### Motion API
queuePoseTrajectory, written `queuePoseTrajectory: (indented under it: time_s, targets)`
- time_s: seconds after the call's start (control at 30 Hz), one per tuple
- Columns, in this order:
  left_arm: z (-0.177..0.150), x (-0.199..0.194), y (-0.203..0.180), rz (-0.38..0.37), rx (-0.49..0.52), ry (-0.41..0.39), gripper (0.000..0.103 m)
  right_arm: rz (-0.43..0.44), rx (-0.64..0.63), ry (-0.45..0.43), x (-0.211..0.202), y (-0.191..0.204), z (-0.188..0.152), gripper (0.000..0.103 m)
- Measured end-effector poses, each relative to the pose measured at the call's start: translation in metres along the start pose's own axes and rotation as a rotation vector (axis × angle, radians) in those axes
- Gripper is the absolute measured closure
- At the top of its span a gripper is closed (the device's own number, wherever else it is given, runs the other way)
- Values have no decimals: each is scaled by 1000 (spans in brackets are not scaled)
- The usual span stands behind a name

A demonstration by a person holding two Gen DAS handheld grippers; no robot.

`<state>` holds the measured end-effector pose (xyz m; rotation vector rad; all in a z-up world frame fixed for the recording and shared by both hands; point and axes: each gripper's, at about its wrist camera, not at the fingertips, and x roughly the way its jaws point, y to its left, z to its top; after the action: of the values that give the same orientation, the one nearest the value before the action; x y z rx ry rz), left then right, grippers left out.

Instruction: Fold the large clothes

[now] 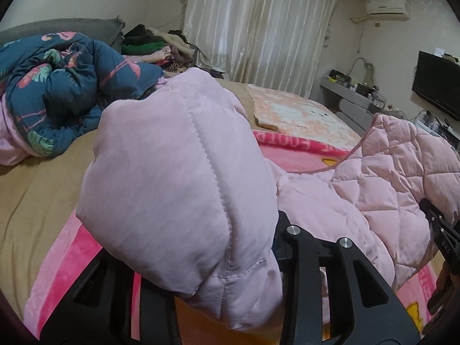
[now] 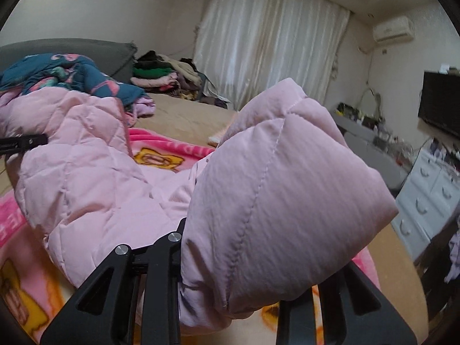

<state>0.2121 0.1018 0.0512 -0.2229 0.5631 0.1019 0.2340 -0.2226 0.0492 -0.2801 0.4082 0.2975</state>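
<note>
Gripping a puffy sleeve apiece, the left gripper (image 1: pixel 230 281) and right gripper (image 2: pixel 230 281) hold the pink quilted coat (image 1: pixel 359 189) above the pink blanket (image 2: pixel 161 155); bulging fabric hides their fingertips.

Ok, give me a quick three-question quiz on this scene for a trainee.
1. True or false: both grippers are shut on the pink jacket.
2. What lies under the jacket? A) blanket B) bare floor C) table
3. What hangs behind the bed?

Key: 1 true: the left gripper and right gripper each pinch it. 2 A, the blanket. 3 the curtain.
</note>
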Motion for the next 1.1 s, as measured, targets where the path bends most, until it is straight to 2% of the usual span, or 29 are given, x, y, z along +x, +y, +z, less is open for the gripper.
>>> queuePoseTrajectory:
  time_s: [0.27,0.53,0.9,1.1]
  targets:
    - [-33,-50,1,-16,40,-4,76,5,25,-3,-55,7,-34,78]
    - [-58,-76,-1,-15,72,0,76,0,70,25,-89,11,-56,77]
    - [-91,-80,13,26,102,45,73,-3,137,89,-89,20,-73,75]
    - [-111,-73,23,58,90,80,71,-15,232,172,-75,9,-89,72]
